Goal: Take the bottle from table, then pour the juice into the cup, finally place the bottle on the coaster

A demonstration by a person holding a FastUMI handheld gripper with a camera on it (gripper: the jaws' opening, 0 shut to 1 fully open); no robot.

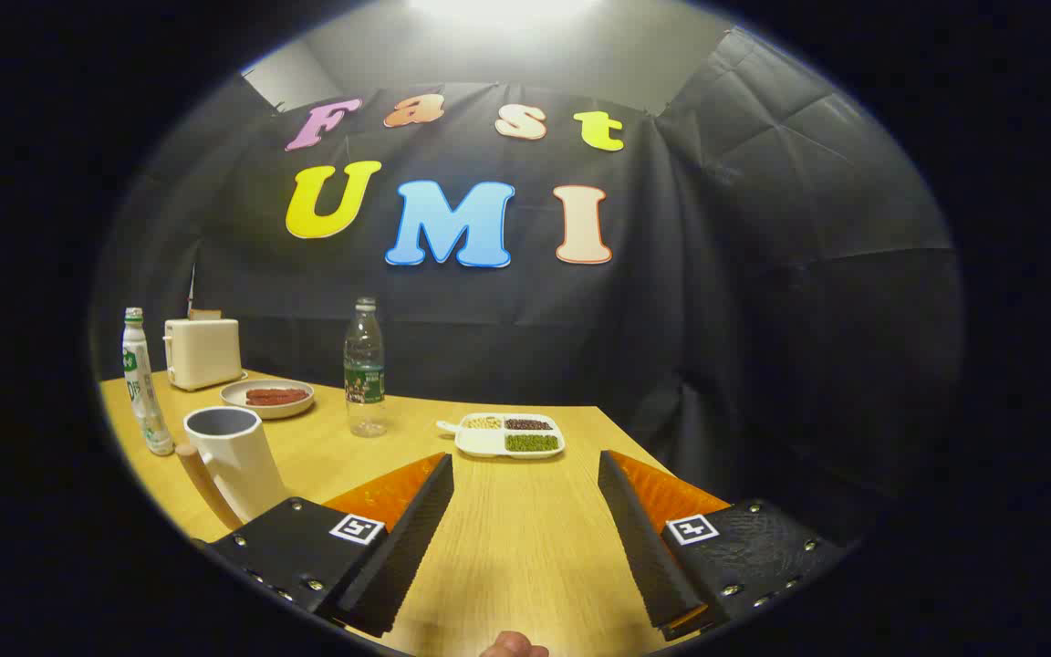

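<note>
Gripper view: the tongs (525,511) hang released above a wooden counter (507,547), their two fingers (407,538) spread wide with bare wood between them and nothing in their grip. A fingertip of the person holding the tool shows just behind the tongs, at the near end of the counter.

Ahead of the tongs and a little to the left, a clear bottle (365,365) stands upright on the counter, well apart from the fingers; it carries a dark green label around its middle and looks nearly empty, though how much liquid it holds cannot be told. Just beyond the gap between the fingers lies a white divided tray (507,435) with pale, dark and green grains in separate compartments. Right beside the left finger, a white cup (232,456) with a wooden handle stands open-mouthed. Beyond the cup sits a shallow plate (267,398) of reddish food, and past that a cream toaster (202,352) stands against the dark booth wall. To the far left of the cup, a slim white bottle with a green cap (142,383) stands upright near the counter's edge.
</note>
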